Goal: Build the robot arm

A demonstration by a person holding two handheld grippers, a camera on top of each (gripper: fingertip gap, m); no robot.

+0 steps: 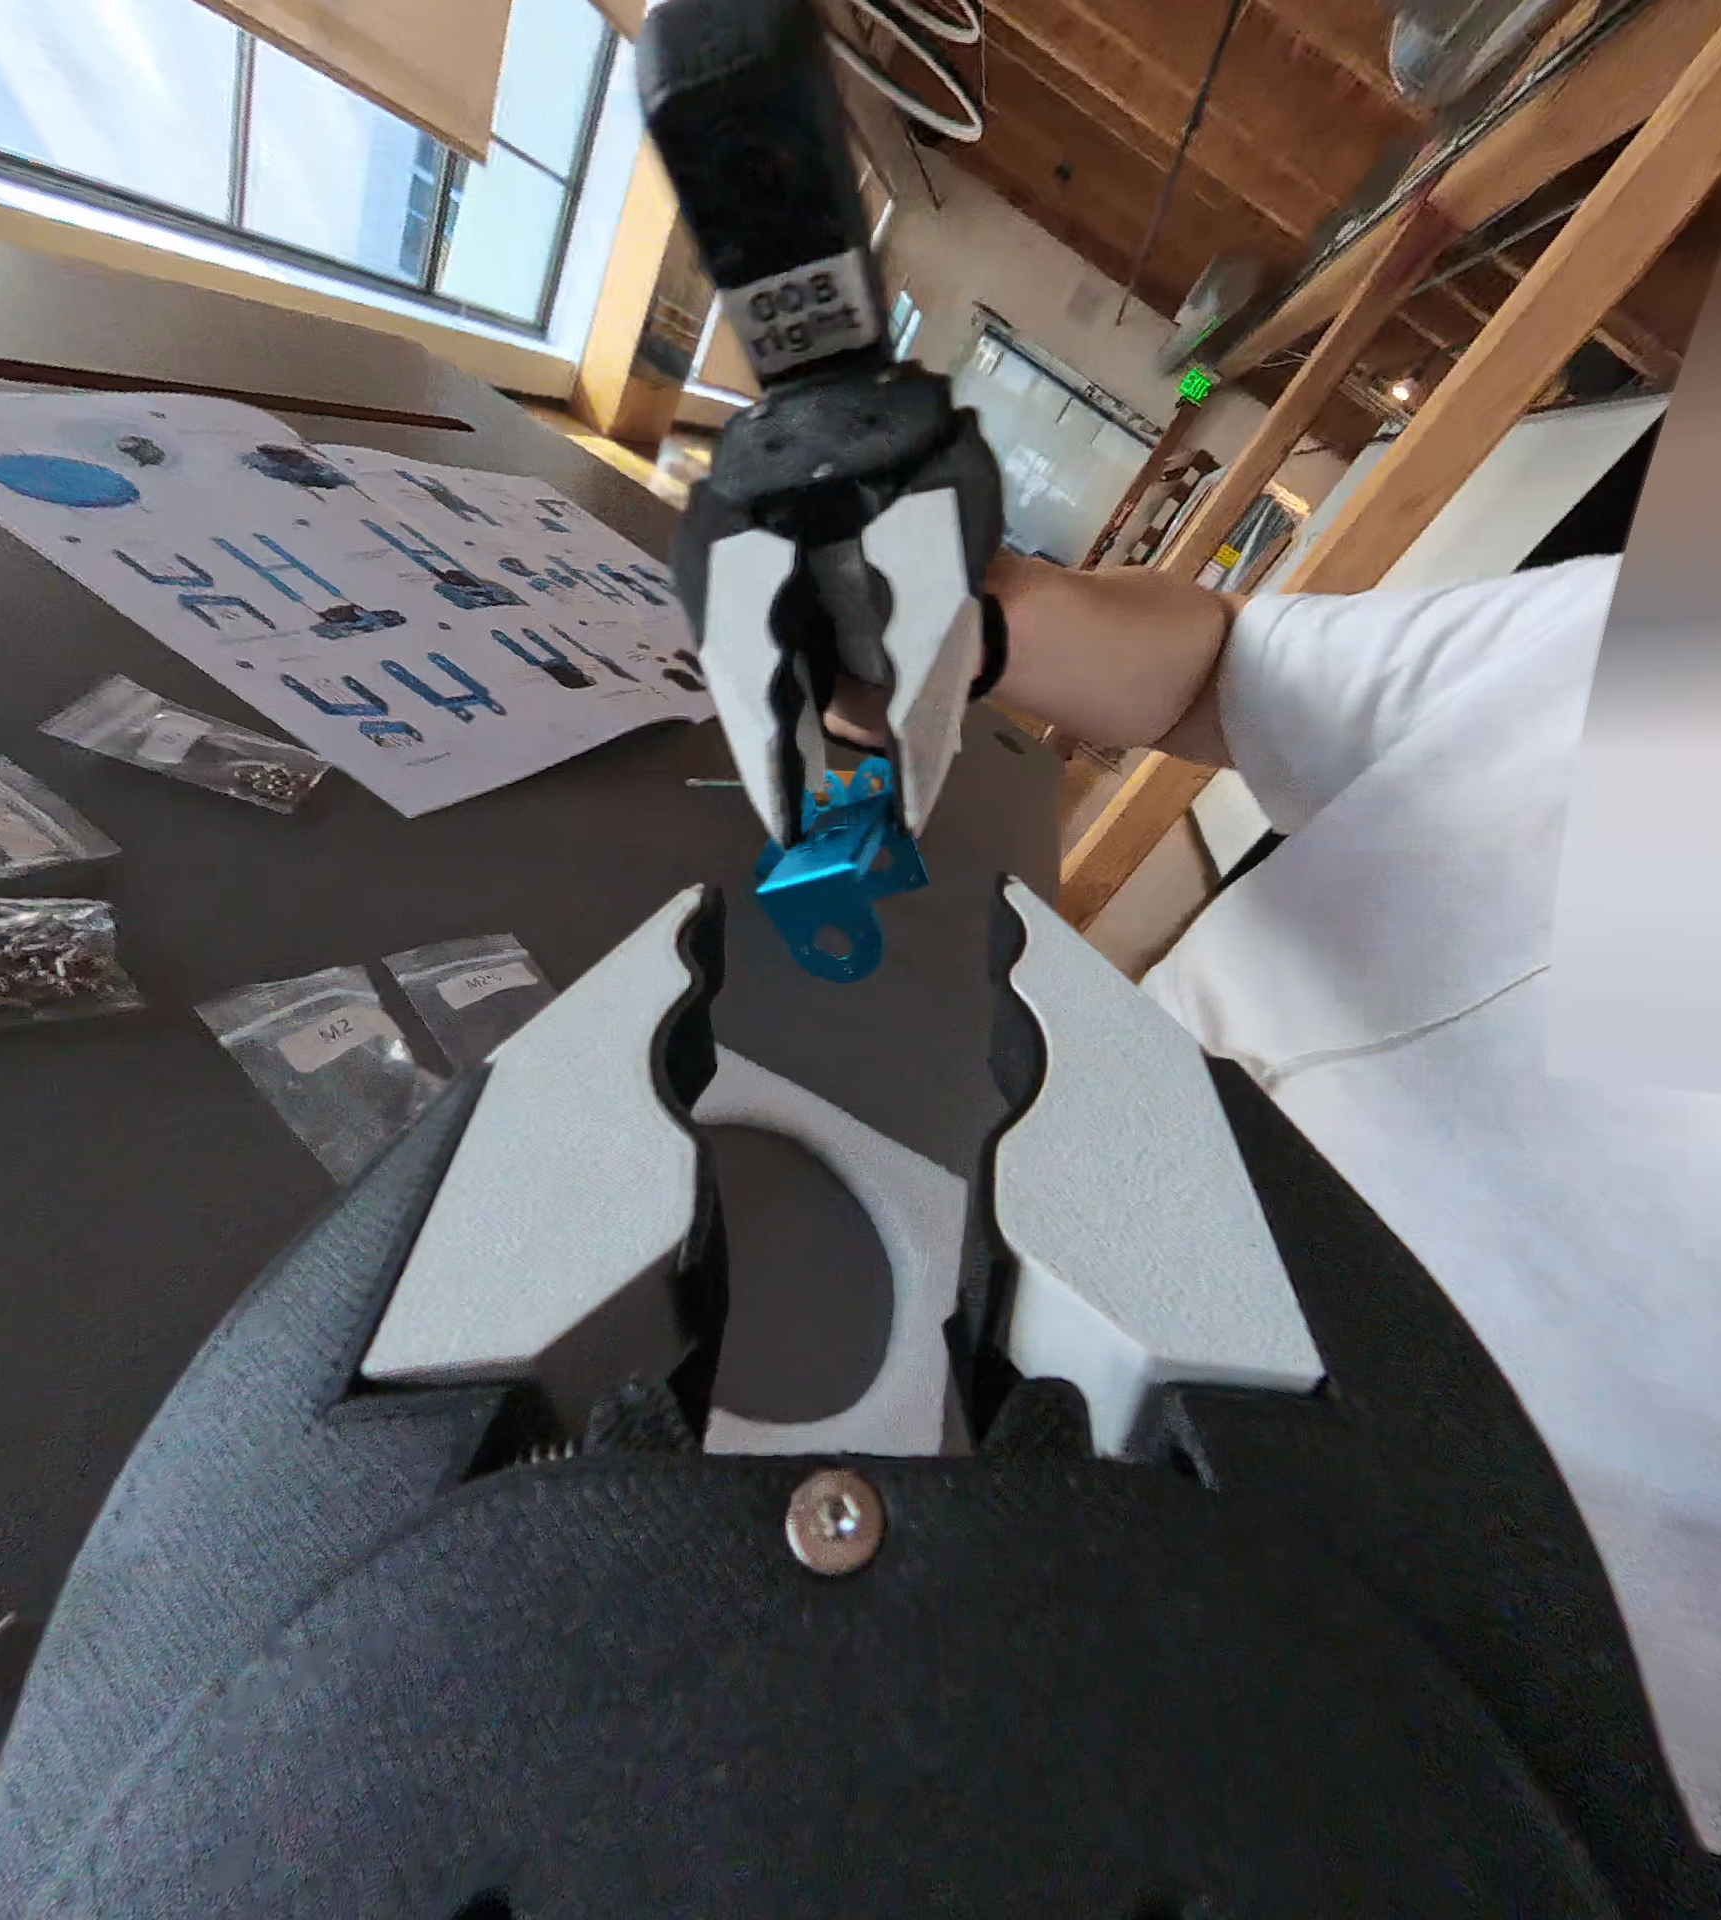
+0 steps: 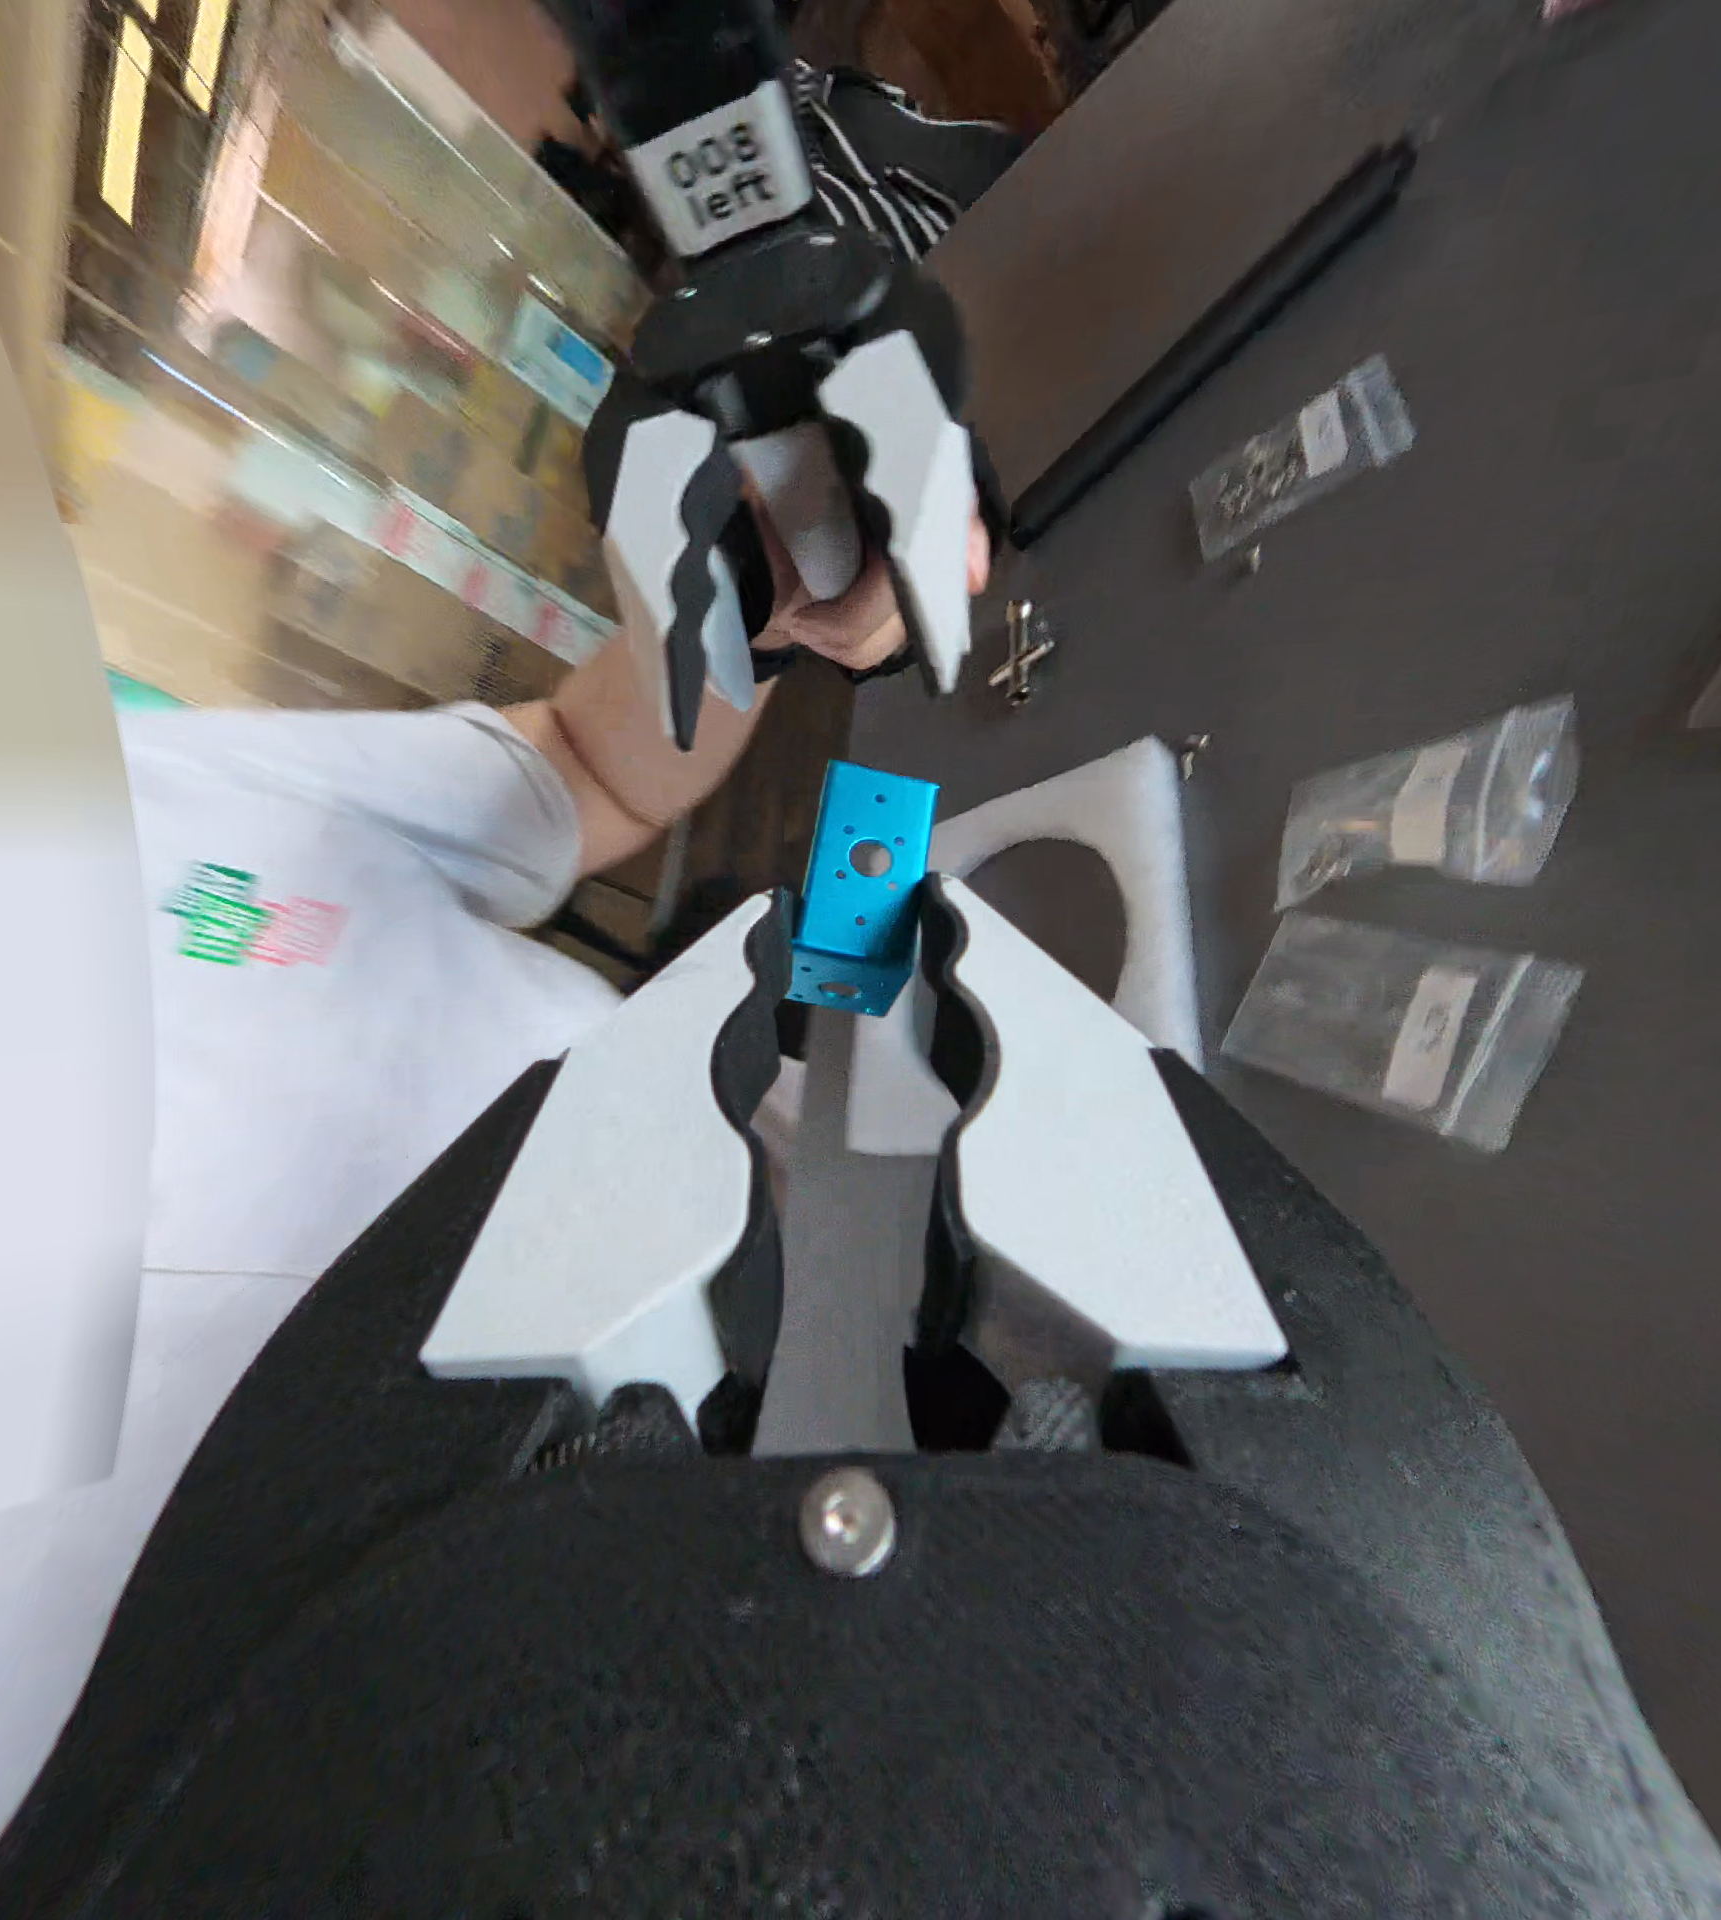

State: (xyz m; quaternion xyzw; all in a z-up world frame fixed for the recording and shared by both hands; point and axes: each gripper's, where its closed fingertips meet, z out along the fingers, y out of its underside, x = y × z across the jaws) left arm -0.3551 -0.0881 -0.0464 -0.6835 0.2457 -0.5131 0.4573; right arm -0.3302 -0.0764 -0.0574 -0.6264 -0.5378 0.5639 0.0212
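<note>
My right claw [image 2: 856, 925] pinches the blue metal bracket [image 2: 861, 883] aloft, facing my left claw [image 1: 851, 904], gaping and empty.

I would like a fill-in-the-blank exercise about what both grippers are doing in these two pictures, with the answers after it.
1. The right gripper is shut on a small metal bracket whose colour is ____.
2. The left gripper has its jaws ____ and holds nothing.
3. The white foam piece with the arched cut-out lies on the dark ____.
4. The clear plastic bags lie ____ the table.

Missing words: blue; open; table; on
</note>
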